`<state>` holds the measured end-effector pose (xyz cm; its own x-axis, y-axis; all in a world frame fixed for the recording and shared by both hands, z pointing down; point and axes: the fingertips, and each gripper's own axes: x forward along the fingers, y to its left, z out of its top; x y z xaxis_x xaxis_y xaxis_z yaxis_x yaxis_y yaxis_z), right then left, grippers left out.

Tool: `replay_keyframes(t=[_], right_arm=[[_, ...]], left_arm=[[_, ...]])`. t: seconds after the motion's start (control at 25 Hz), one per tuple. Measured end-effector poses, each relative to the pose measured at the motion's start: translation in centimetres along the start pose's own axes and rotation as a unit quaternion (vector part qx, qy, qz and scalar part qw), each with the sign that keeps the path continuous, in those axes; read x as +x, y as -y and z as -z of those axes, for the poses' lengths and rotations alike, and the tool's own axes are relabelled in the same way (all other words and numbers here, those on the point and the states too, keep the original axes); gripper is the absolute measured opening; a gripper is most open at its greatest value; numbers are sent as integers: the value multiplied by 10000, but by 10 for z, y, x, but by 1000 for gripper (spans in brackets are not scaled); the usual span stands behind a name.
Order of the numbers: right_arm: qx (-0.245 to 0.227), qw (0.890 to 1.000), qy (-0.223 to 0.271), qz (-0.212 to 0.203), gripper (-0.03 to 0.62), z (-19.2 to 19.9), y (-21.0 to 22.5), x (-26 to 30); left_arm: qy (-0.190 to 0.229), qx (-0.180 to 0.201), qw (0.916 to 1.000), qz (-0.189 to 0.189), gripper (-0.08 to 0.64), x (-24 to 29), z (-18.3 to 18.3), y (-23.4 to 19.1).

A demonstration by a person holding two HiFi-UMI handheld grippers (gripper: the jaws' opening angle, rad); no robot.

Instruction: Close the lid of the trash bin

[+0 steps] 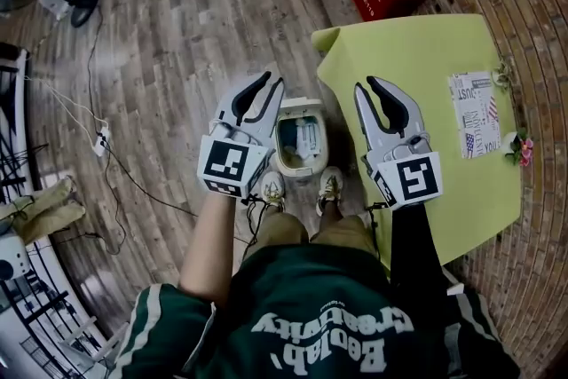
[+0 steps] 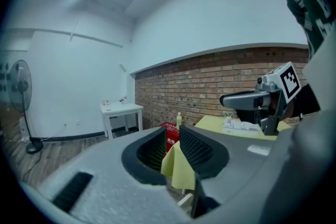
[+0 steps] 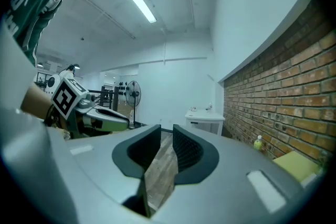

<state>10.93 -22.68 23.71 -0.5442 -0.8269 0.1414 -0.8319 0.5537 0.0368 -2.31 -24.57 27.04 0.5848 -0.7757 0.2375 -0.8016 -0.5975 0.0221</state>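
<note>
Apparently approach step: bin (image 1: 300,157) stood open, lid (image 1: 302,105) not yet touched; left tongs (image 1: 272,82) and right tongs (image 1: 366,84) both parted, empty, flanking it. Next move needed: tipping lid down

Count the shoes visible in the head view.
2. The left shoe is at the near left corner of the trash bin, and the right shoe is at its near right corner. Both are on the person's feet. No others show.

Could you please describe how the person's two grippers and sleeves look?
Both the left gripper and right gripper have pale grey shells, black ribbed pads and a black-and-white marker cube. Right arm: long black sleeve; left: short green sleeve.
</note>
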Motion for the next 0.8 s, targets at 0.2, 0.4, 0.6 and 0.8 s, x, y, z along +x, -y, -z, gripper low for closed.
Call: replay_keyframes(t=[0.2, 0.4, 0.6, 0.8], right_arm=[[87, 9999, -123, -71, 86, 18, 7, 8], [192, 9994, -288, -99, 89, 40, 11, 16], [319, 9984, -442, -142, 91, 59, 9, 25], [374, 9980, -486, -162, 94, 66, 10, 36]], left_arm=[[-553, -49, 9984, -104, 77, 26, 49, -11], [-974, -390, 9944, -101, 78, 49, 104, -16], [-1552, -528, 9864, -78, 78, 64, 164, -20], [-1866, -774, 9794, 46, 68, 82, 203, -22]])
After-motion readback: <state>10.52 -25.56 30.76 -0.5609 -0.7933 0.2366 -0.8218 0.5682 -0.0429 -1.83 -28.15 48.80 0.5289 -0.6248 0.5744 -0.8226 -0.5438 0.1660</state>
